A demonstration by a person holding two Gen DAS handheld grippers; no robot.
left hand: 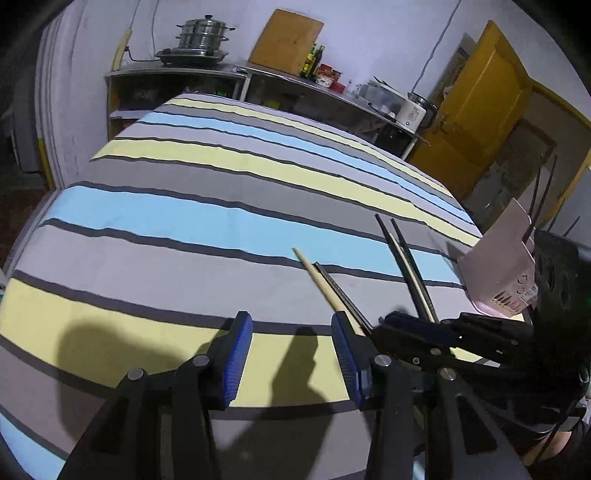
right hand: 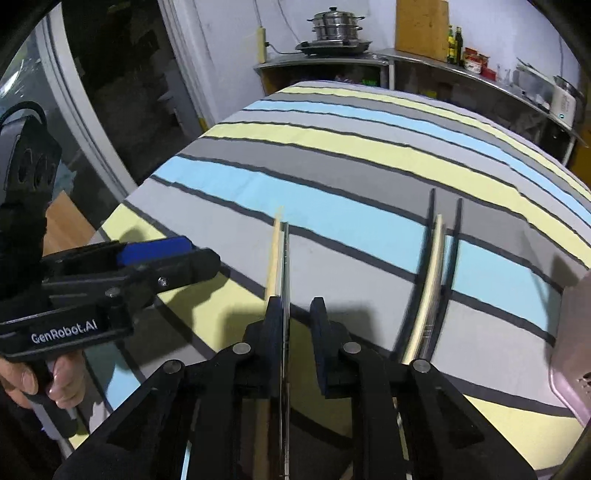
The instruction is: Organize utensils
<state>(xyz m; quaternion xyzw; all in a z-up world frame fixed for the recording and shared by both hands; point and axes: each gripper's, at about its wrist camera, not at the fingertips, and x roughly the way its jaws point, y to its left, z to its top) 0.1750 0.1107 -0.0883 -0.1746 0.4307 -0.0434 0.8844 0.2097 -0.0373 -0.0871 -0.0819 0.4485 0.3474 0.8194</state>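
Observation:
Several chopsticks lie on the striped tablecloth (left hand: 177, 221). One pair, a pale wooden one (left hand: 325, 284) with a dark metal one beside it, runs under my right gripper; a second group of dark and pale chopsticks (left hand: 410, 273) lies farther right. In the right wrist view my right gripper (right hand: 295, 306) is open, its left finger against the dark chopstick (right hand: 285, 266) next to the wooden one (right hand: 272, 258). The second group (right hand: 437, 266) lies to its right. My left gripper (left hand: 291, 328) is open and empty, hovering above the cloth to the left of the chopsticks. A pink holder (left hand: 498, 273) with dark sticks stands at the right.
The pink holder also shows at the right edge in the right wrist view (right hand: 572, 354). Behind the table a metal counter (left hand: 229, 72) carries a steel steamer pot (left hand: 203, 35), bottles, jars and a white cooker. A yellow door (left hand: 480, 110) is at the back right.

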